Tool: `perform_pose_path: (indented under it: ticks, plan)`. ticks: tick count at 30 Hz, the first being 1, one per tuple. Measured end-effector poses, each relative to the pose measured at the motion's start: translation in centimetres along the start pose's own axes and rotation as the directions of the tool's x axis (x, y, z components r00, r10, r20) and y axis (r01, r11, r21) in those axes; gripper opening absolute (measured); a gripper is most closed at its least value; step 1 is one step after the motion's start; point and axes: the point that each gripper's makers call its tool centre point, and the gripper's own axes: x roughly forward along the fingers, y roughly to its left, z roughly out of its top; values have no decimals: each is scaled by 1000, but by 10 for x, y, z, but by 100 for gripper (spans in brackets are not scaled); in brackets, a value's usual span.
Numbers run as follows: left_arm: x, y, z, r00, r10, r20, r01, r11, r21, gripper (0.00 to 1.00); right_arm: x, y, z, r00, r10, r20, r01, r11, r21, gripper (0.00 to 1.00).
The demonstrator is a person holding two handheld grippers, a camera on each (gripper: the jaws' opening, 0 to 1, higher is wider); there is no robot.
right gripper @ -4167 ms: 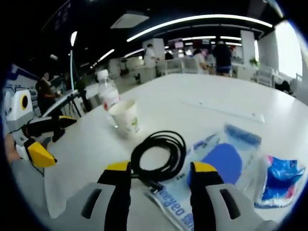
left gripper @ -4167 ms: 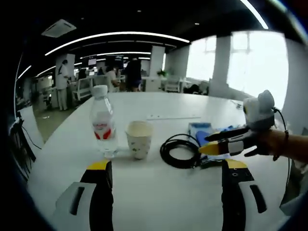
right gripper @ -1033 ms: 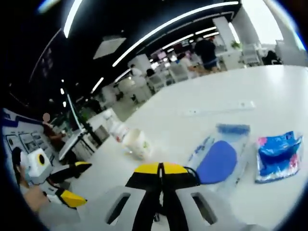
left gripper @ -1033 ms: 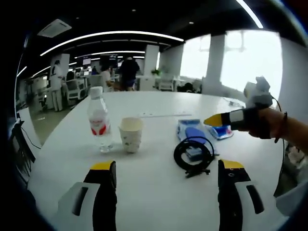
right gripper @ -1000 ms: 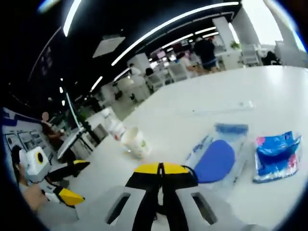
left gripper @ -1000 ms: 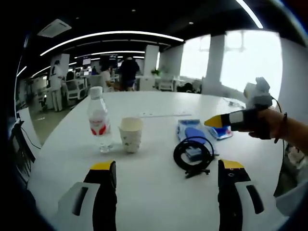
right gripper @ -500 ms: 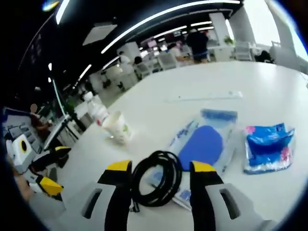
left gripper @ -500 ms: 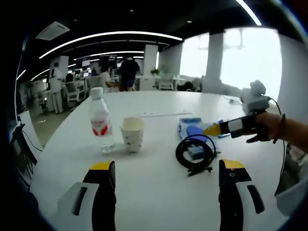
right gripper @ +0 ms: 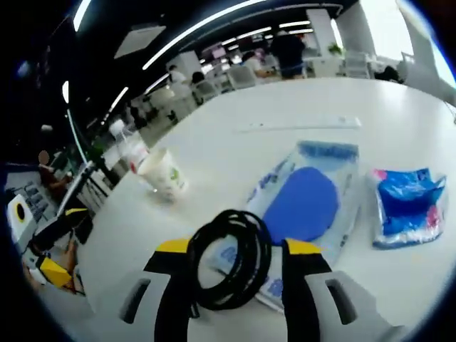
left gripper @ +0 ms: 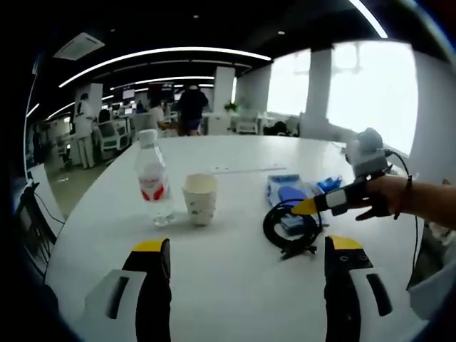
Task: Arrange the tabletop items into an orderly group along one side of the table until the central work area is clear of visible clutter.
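Cable coil (right gripper: pixel 231 258) now released; right gripper (right gripper: pixel 239 251) has opened.

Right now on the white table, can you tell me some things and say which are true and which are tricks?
1. The paper cup stands upright beside the water bottle. True.
2. The black cable is stretched out straight. False: it lies in a coil.
3. The right gripper has its jaws open, with the coil between them. True.
4. The water bottle lies on its side. False: it stands upright.
5. The blue pouch lies flat near the blue wrapper. True.
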Motion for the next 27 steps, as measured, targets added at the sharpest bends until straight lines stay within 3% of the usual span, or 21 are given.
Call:
perform_pose_path:
  ticks: [7, 11, 14, 19, 22, 27]
  plan:
    - [-3, 3, -1, 1000, 4, 2, -4, 1000, 11, 90, 6, -11, -13, 994, -92, -57, 90, 995, -40, 37]
    - [-5, 2, -4, 1000, 6, -1, -6, 1000, 17, 90, 8, -11, -17, 992, -106, -64, 104, 994, -37, 32]
    - [-7, 3, -7, 1000, 4, -9, -4, 1000, 21, 89, 7, -14, -18, 989, -128, -74, 125, 991, -39, 21]
    - [-10, 7, -4, 1000, 14, 9, -14, 1000, 12, 89, 6, -16, -16, 988, -144, -64, 146, 989, 29, 17]
    - [-11, 8, -4, 1000, 17, 9, -18, 1000, 18, 89, 3, -12, -16, 990, -128, -55, 131, 990, 47, 6]
    - [-13, 6, -3, 1000, 12, 12, -12, 1000, 23, 89, -2, -6, -13, 994, -103, -41, 107, 989, 106, 4]
